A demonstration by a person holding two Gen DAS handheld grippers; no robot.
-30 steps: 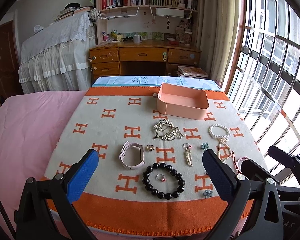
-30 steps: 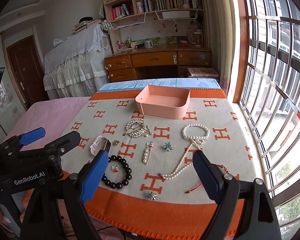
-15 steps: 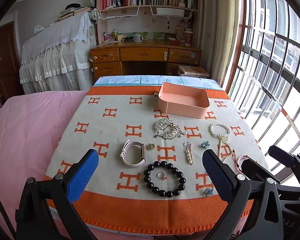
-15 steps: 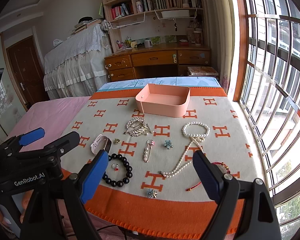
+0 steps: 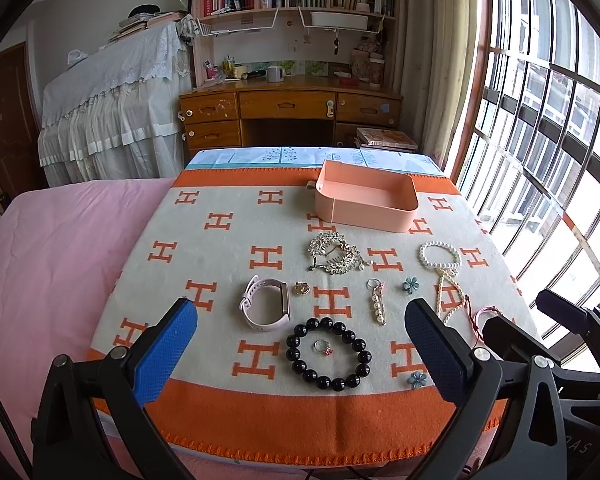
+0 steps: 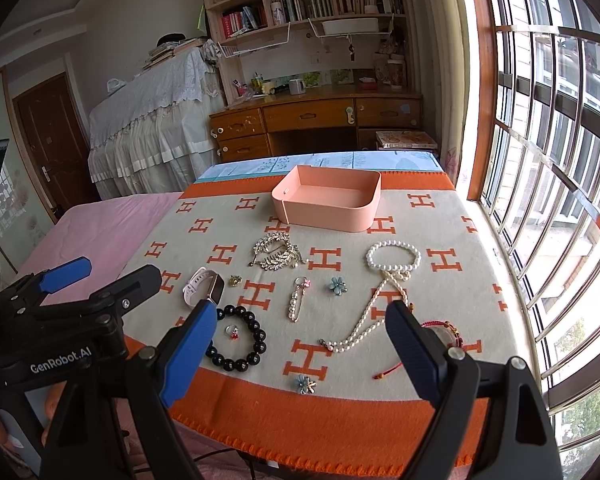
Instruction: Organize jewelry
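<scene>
Barely any change from a second ago: both views have only drifted a touch. The left gripper (image 5: 300,338) hangs wide open and empty above the black bead bracelet (image 5: 328,354) at lower centre; the right gripper (image 6: 300,338) is equally wide, empty. The pink tray (image 5: 366,202) upper centre holds nothing, so sorting hasn't started.
</scene>
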